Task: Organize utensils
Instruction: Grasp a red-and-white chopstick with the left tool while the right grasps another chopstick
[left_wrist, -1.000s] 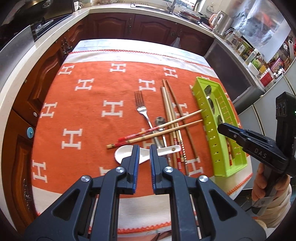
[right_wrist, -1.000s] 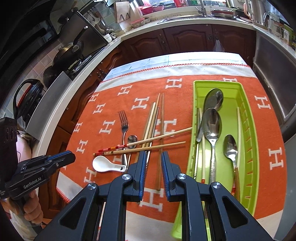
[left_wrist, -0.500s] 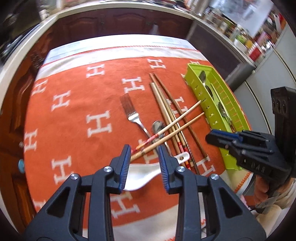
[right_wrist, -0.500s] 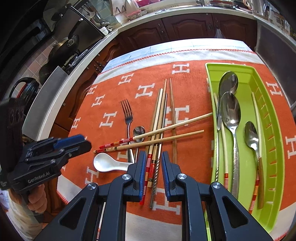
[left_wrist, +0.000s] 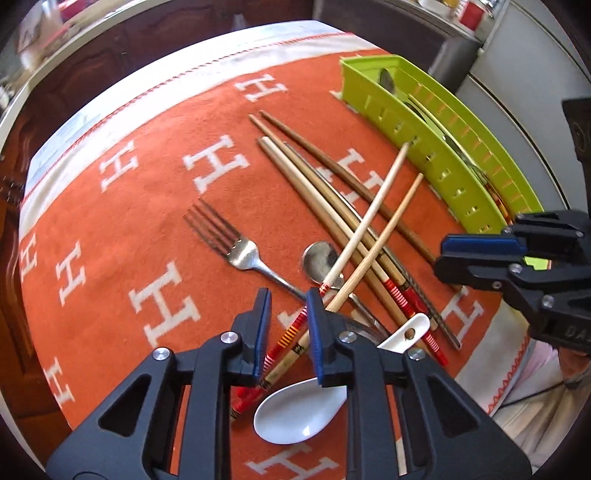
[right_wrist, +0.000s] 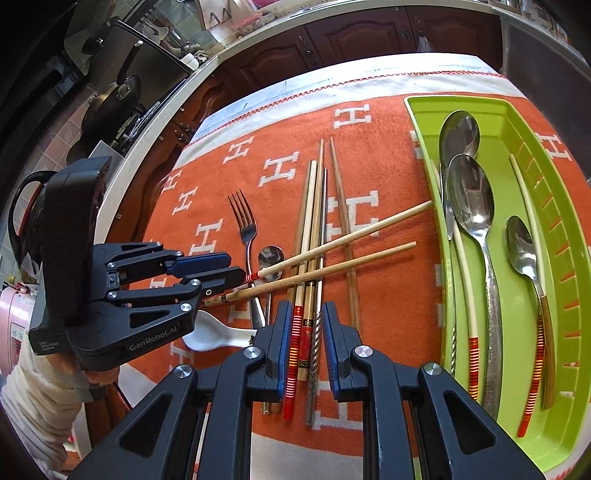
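Two pale crossed chopsticks (left_wrist: 373, 206) with red-striped ends lie over a bundle of chopsticks (left_wrist: 332, 206), a fork (left_wrist: 236, 247), a small metal spoon (left_wrist: 319, 258) and a white ceramic spoon (left_wrist: 303, 410). My left gripper (left_wrist: 288, 332) is open, its fingers straddling the crossed chopsticks' striped ends; it also shows in the right wrist view (right_wrist: 232, 273). My right gripper (right_wrist: 304, 343) is open, low over the bundle's (right_wrist: 314, 229) handle ends. The green tray (right_wrist: 576, 280) at right holds spoons and chopsticks.
An orange cloth with white H marks (left_wrist: 155, 236) covers the table. Dark wood cabinets and a counter with pans (right_wrist: 122, 99) stand behind. The table's near edge is right below both grippers.
My left gripper has come down and forward to the crossed chopsticks' striped ends and opened wider. My right gripper has shifted left from the tray to above the chopstick bundle.
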